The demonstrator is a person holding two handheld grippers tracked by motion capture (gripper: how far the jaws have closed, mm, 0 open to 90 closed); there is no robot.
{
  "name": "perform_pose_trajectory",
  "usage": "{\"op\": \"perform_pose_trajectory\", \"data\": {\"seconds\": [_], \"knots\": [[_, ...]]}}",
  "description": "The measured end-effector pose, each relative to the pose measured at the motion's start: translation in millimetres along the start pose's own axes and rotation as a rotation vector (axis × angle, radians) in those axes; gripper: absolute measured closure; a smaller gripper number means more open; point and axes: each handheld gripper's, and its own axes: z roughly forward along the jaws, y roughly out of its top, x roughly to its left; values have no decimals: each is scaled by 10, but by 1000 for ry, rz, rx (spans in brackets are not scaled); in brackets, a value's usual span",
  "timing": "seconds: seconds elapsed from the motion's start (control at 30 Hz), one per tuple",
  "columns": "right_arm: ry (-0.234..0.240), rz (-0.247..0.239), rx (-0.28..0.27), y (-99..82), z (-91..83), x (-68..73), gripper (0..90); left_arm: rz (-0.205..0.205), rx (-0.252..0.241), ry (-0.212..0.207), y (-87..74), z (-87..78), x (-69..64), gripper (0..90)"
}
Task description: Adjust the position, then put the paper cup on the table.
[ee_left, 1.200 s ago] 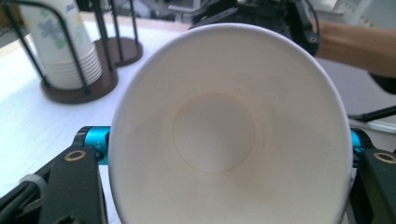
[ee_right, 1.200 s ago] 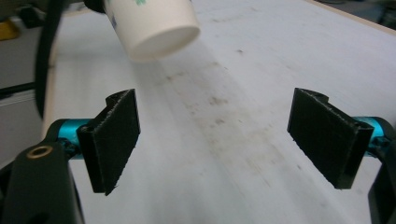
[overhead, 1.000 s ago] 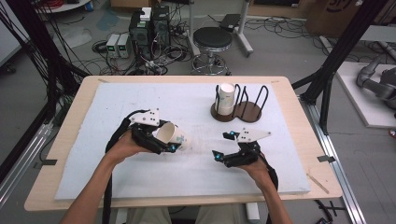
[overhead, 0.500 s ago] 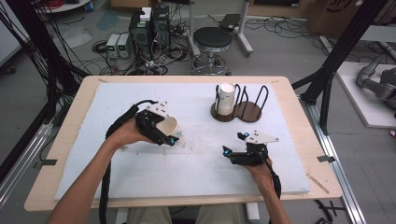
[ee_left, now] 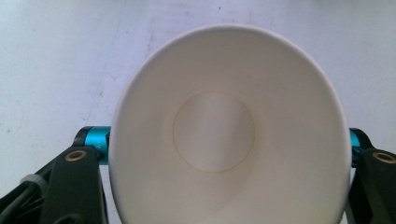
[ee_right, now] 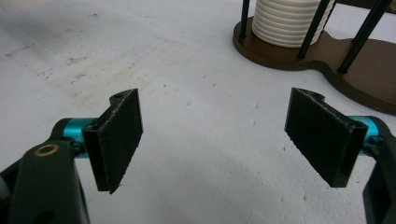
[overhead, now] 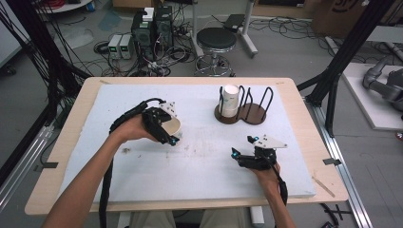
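We have the cup (overhead: 174, 127) clamped in the left tongs (overhead: 164, 129), above the left-middle of the table (overhead: 142, 175), and our reading is that it is bound for the stack (overhead: 230, 99) of cups standing in the left bay of the rack (overhead: 247, 113) at the far middle. To do this well we should keep the squeeze light, since the left gripper view shows the rim (ee_left: 140, 79) pressed from round into an oval between the jaws; any harder and the paper wall may crease. Next we would turn the cup until it matches the way the stacked cups stand, though from here we cannot tell whether those sit mouth up or mouth down. Then we carry it right and far, come in over the top of the stack between the black wire hoops (overhead: 265, 99), and lower it straight down before letting go, so the hoops are not knocked and the stack is not tipped. The right tongs (overhead: 243, 147) lie low over the near right of the table, jaws wide apart and holding nothing, and they could steady the rack's brown base (ee_right: 289, 56) if it slides. As for the cup itself, it is plain white paper, empty and seemingly clean inside, with a round flat bottom (ee_left: 214, 131) ringed by a faint seam, its mouth facing the left gripper's camera. It looks thin, light and easily bent.
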Motion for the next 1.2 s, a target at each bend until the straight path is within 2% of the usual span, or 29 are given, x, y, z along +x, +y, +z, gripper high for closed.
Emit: {"op": "perform_pose_trajectory", "data": {"seconds": [0.07, 0.5, 0.67, 0.8, 0.97, 1.2], "knots": [[4, -8, -4, 1, 9, -8, 196, 7, 8, -6, 5, 4, 3, 297], [9, 13, -7, -10, -2, -23, 196, 17, 7, -5, 34, 16, -28, 298], [12, 0, 2, -8, 4, -17, 196, 17, 5, -3, 34, 17, -29, 298], [12, 9, 1, -8, 4, -16, 196, 11, 9, -8, 30, 25, -18, 298], [11, -7, 8, -7, 7, -3, 196, 14, 20, -6, 56, 100, -18, 298], [13, -3, 9, -9, 3, -2, 196, 19, 67, -19, 108, 277, 3, 297]]}}
